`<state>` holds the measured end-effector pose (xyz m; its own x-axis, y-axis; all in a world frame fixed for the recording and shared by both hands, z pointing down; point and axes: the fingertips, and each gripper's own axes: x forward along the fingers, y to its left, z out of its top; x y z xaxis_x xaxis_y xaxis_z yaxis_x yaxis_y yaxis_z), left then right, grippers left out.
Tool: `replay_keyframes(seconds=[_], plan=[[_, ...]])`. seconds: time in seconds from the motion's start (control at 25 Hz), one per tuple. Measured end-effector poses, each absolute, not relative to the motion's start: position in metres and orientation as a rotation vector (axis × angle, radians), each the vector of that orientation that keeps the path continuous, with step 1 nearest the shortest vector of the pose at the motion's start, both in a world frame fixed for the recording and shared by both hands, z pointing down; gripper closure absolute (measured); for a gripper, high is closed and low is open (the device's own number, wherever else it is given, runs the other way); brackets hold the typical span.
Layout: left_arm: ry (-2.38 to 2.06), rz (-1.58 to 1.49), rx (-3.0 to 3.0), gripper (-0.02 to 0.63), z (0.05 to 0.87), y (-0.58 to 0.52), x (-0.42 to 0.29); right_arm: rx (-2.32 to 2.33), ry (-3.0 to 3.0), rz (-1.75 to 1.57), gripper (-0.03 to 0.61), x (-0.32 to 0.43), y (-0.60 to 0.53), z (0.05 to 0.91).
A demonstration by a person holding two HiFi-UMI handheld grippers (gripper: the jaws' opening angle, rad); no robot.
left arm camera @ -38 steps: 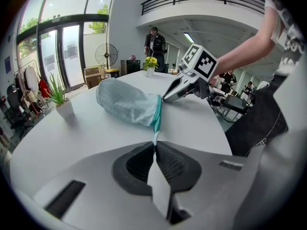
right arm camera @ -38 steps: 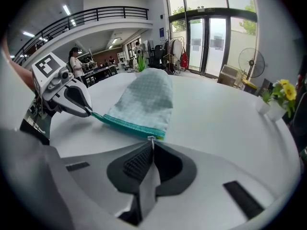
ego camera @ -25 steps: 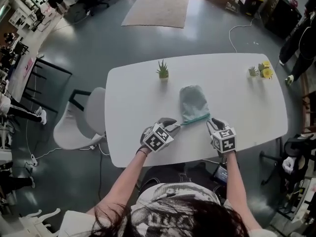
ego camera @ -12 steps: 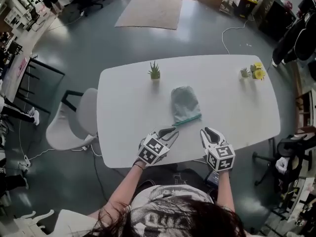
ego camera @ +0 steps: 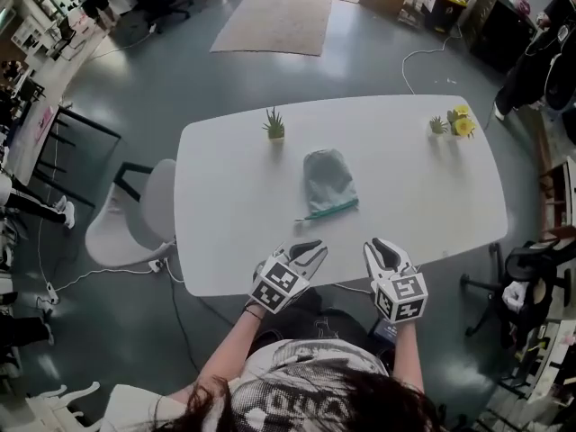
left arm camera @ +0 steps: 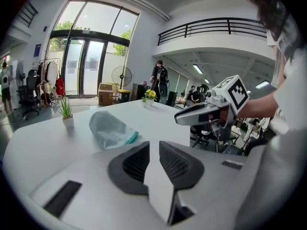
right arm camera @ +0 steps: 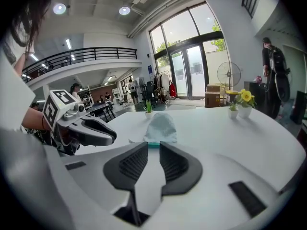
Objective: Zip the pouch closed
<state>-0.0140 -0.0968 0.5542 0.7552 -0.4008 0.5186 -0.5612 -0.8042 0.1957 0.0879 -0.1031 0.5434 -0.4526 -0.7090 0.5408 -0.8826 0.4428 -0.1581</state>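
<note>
A grey-green pouch with a teal zip edge lies flat on the white table, its zip end toward me. In the left gripper view the pouch shows ahead to the left, and in the right gripper view the pouch sits straight ahead. My left gripper hangs over the table's near edge, short of the pouch; its jaws are closing with nothing between them. My right gripper hovers level with it to the right, its jaws narrowly apart and empty. Neither touches the pouch.
A small spiky potted plant stands behind the pouch. Two small pots with yellow flowers are at the table's far right. A white chair stands at the table's left end. A person stands across the room.
Both grippers have drawn back from the pouch's zip edge toward me and risen. Their jaws have narrowed. The pouch stays lying on the table.
</note>
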Motion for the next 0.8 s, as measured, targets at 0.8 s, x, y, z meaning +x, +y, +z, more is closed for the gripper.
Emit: replay_keyframes(seconds=[0.8], plan=[[-0.764, 0.507, 2.722, 0.577, 0.491, 0.013, 0.017, 1.363, -2.5, 0.481, 0.551, 0.075, 0.006, 0.489]])
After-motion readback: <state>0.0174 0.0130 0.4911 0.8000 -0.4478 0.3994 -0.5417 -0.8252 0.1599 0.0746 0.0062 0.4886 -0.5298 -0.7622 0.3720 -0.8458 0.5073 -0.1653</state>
